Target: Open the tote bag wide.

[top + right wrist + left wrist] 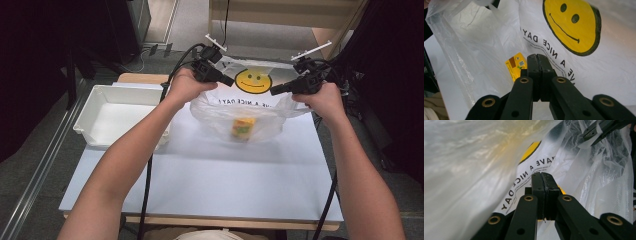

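Seemingly between both shut tongs (227,80) (276,90): plastic bag (250,107), yellow box (242,127) inside.

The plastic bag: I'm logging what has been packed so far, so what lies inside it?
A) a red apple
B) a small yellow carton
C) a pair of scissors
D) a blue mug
B: through the clear plastic bag, held up by both grippers, a small yellow carton shows at its bottom.
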`<action>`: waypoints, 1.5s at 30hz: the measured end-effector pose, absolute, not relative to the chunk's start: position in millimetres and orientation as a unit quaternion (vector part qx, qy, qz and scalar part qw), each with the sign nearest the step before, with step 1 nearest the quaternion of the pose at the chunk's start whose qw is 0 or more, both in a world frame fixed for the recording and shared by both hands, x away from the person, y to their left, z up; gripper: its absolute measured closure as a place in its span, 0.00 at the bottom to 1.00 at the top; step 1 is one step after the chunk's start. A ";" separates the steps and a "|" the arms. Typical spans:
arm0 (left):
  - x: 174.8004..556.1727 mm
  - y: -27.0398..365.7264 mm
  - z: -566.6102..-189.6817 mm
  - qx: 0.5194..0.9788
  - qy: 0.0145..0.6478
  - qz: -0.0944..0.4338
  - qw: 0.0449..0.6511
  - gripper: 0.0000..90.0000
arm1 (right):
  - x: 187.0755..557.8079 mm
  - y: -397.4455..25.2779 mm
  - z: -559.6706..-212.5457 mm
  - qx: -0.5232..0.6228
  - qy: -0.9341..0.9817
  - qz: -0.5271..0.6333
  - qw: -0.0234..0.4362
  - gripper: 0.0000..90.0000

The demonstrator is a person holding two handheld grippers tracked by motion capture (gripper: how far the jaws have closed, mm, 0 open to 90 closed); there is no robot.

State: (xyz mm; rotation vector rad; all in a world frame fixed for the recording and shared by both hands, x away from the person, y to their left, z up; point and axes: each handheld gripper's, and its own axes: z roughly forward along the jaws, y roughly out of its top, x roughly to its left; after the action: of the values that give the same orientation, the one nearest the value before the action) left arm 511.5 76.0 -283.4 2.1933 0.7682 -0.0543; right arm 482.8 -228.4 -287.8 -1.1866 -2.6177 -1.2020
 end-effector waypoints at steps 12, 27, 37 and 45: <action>508.7 76.1 -304.1 0.859 0.313 -0.029 0.405 1.00 | 481.8 -237.3 -310.6 -0.403 -0.833 -0.378 0.019 1.00; 512.3 77.5 -324.3 0.862 0.326 -0.034 0.386 0.99 | 479.6 -237.0 -333.6 -0.412 -0.835 -0.364 0.029 1.00; 512.5 82.3 -339.6 0.859 0.333 -0.037 0.386 0.99 | 474.7 -239.1 -350.6 -0.417 -0.829 -0.372 0.026 1.00; 510.8 84.0 -352.0 0.859 0.337 -0.043 0.382 0.99 | 472.2 -239.2 -360.2 -0.420 -0.825 -0.376 0.028 1.00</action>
State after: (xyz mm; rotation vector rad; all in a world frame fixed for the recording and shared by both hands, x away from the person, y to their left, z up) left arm 510.8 84.0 -352.0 2.1924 0.8603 -0.1098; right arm 472.2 -239.2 -360.2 -1.2976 -2.5475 -1.1589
